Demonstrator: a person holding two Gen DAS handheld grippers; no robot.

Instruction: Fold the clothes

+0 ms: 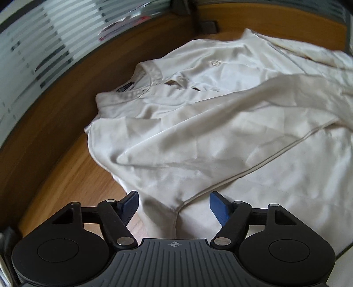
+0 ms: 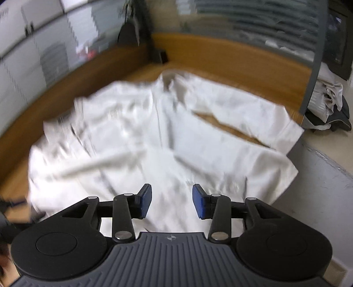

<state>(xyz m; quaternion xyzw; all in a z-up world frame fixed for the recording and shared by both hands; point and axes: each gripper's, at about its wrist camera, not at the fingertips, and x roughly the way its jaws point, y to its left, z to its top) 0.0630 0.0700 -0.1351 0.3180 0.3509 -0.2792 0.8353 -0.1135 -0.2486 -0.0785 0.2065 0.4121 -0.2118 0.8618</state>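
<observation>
A white collared shirt [image 1: 198, 123] lies spread on a wooden table [image 1: 72, 172], collar [image 1: 141, 88] to the left and one sleeve folded across the body. My left gripper [image 1: 174, 203] is open, its blue pads either side of a fold of the shirt's near edge, not closed on it. In the right wrist view the same shirt [image 2: 158, 141] is blurred and covers most of the table [image 2: 231, 59]. My right gripper [image 2: 172, 198] is open and empty just above the shirt's near part.
A raised wooden rim [image 1: 264, 19] runs along the table's back, with frosted glass panels [image 1: 33, 55] behind it. A dark bracket [image 2: 160, 56] sits at the back corner. A pile of clothes [image 2: 328, 106] lies on the floor beyond the table's right edge.
</observation>
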